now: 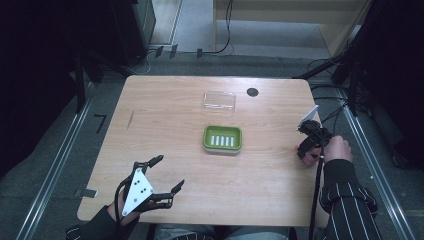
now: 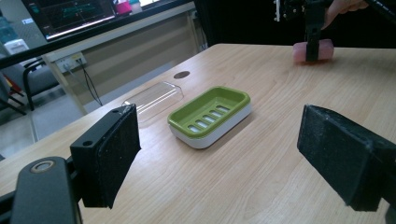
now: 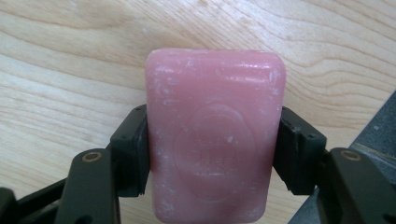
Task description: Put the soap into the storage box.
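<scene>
Left claw [image 1: 169, 176] hovers spread wide; right claw [image 3: 212, 154] pinches pink soap [image 3: 215, 135].

Wooden table [image 1: 165, 130]: soap dish [image 1: 222, 138], clear lid [image 1: 219, 100].

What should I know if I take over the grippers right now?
Right gripper: fingers shut on the pink soap bar, near the table's right edge.
Left gripper: open, holding nothing, at the near left of the table.
Green soap dish: mid-table, nothing in it. Clear lid: lying behind the dish.
Done: soap gripped.
Left, probably: put the soap in the dish, maybe fit the lid.
</scene>
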Demonstrator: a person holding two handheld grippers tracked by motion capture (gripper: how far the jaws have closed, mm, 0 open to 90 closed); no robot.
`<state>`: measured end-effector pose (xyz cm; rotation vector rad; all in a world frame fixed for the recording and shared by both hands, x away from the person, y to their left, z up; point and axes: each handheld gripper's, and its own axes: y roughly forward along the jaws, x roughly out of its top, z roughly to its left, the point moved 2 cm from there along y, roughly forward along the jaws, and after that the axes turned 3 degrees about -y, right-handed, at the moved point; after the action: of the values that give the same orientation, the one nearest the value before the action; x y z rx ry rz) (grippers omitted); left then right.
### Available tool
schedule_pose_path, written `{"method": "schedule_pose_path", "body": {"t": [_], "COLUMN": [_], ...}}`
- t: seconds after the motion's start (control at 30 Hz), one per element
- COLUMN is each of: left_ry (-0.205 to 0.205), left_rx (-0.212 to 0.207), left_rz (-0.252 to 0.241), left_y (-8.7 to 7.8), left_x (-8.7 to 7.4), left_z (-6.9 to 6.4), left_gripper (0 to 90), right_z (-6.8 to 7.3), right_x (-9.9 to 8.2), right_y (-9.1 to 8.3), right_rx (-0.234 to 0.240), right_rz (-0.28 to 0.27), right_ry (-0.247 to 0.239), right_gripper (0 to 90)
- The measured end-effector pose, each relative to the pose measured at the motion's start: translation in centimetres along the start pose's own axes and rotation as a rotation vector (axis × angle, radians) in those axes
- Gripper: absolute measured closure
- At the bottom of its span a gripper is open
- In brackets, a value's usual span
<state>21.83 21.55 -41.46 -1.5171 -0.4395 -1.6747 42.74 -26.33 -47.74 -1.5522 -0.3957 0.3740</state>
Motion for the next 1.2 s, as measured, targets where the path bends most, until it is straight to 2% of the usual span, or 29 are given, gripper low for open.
{"method": "schedule_pose_path", "body": {"t": [0.87,1.2], "left_ry": [-0.012,-0.011], "left_rx": [0.043,0.047], "left_rz": [0.008,0.012], "left_y": [-1.2,-1.4], "left_x": [-0.3,-0.4], "left_z": [0.1,0.1], "left_gripper": [13.6,13.6], "right_z": [2.7,4.5], "right_x": [2.5,3.5], "right_y": [-0.9,-1.8], "right_rx": [-0.018,-0.016], "right_rz": [-0.002,-0.029], "right_ry": [-0.111,-0.183], "right_gripper": [38.6,38.6]}}
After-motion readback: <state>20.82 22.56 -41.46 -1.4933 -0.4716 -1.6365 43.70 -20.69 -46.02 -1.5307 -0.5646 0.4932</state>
